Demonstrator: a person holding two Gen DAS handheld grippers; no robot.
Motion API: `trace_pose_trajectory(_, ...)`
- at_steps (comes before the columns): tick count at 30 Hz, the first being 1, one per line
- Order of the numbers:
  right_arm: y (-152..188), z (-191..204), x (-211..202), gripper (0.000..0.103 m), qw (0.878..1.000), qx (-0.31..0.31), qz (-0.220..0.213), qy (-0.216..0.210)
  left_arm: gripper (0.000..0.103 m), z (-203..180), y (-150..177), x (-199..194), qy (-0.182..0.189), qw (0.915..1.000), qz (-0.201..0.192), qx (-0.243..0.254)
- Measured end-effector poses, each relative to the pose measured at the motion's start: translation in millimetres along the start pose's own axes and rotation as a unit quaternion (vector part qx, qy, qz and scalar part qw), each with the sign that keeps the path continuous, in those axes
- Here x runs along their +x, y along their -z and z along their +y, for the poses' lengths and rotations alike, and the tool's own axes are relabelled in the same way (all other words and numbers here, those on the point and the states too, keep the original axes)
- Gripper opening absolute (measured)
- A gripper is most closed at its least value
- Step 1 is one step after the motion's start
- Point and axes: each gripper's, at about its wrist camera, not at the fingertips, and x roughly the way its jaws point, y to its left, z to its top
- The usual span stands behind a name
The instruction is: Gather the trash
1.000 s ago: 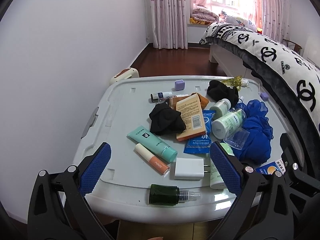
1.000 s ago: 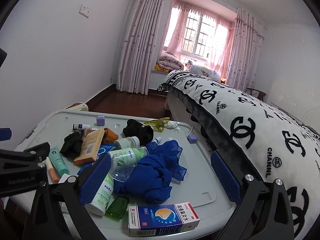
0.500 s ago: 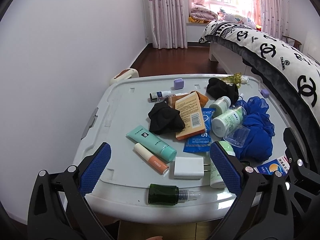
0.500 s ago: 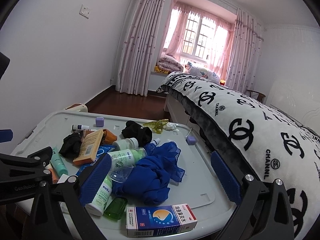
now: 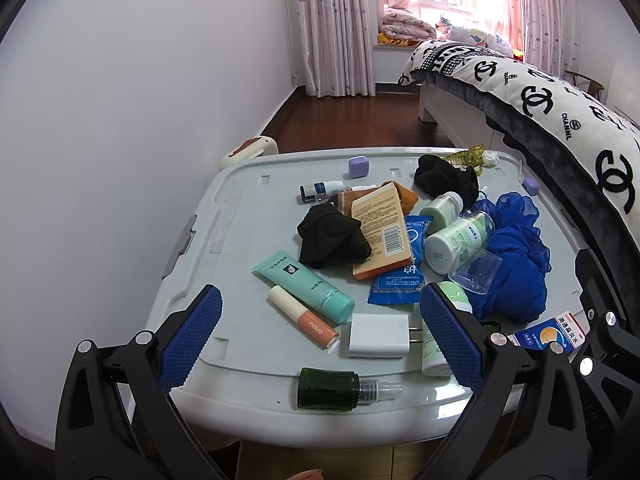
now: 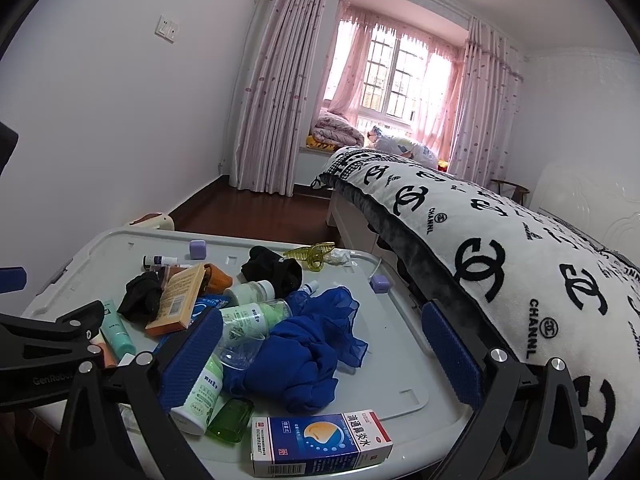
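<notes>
Clutter covers a grey bin lid. Near its front edge, my left gripper hangs open and holds nothing. Between its pads lie a white charger, a peach lip balm and a dark green spray bottle. A blue sachet and a clear plastic cup sit mid-lid. A crumpled tissue lies at the far edge. My right gripper is open over blue mesh cloth, with a medicine box below it.
A bed with a black-and-white blanket runs along the lid's right side. A white wall stands to the left. Also on the lid: black cloths, an orange box, a teal tube, white bottles and a hair claw.
Both views have tilted up slightly, showing more of the window. Nothing on the lid has moved, and both grippers stay open.
</notes>
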Motion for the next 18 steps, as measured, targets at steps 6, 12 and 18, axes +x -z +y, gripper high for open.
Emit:
trace_pose_trajectory(6,0.0,-0.8,-0.3,0.098,1.0,0.0,-0.002,0.001,0.097,0.1,-0.1,0.8,-0.001,1.0,0.001,-0.001)
trace_pose_trajectory(12,0.5,-0.8,-0.1,0.098,1.0,0.0,-0.001,0.001,0.097,1.4,0.2,1.8,-0.001,1.0,0.001,-0.002)
trace_pose_trajectory(18,0.5,-0.7,0.0,0.098,1.0,0.0,-0.001,0.001,0.097,1.7,0.2,1.7,-0.001,1.0,0.001,-0.003)
